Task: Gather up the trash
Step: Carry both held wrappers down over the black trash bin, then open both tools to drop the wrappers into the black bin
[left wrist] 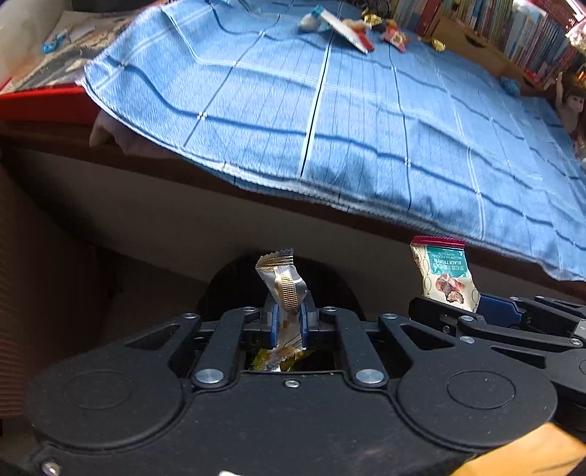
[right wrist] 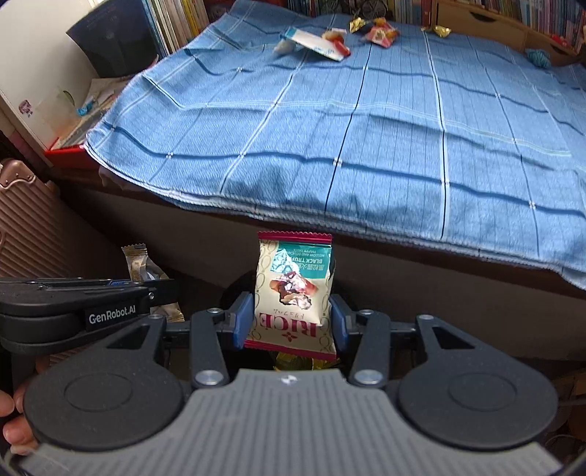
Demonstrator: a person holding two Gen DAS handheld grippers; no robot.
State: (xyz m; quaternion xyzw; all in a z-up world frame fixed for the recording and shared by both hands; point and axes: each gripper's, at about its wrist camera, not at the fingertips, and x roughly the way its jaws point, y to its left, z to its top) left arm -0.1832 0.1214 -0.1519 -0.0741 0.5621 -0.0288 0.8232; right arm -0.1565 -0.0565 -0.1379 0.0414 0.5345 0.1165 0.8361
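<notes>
The left gripper point(left wrist: 287, 322) is pinching a crumpled silver and gold wrapper point(left wrist: 284, 282) between its blue pads, and the wrapper is standing up out of the jaws. The right gripper point(right wrist: 291, 322) is holding a rice snack packet point(right wrist: 293, 289) by its two side edges, its jaws pressed against the packet. Both grippers are hanging side by side below the near edge of the bed point(right wrist: 329, 121), over a dark round opening point(left wrist: 234, 278) that is probably the trash bin, though I cannot tell for sure. More trash point(right wrist: 329, 38) is lying at the far edge of the bed on the blue blanket, near the bookshelf point(right wrist: 512, 14).

Both pieces are looking very light, thin and soft. The foil is smooth, so it may be slipping if the pinch is weak, and it is bending easily. I think the sealed crimped ends or the flat middle are giving the best hold, because the loose corners are folding away
</notes>
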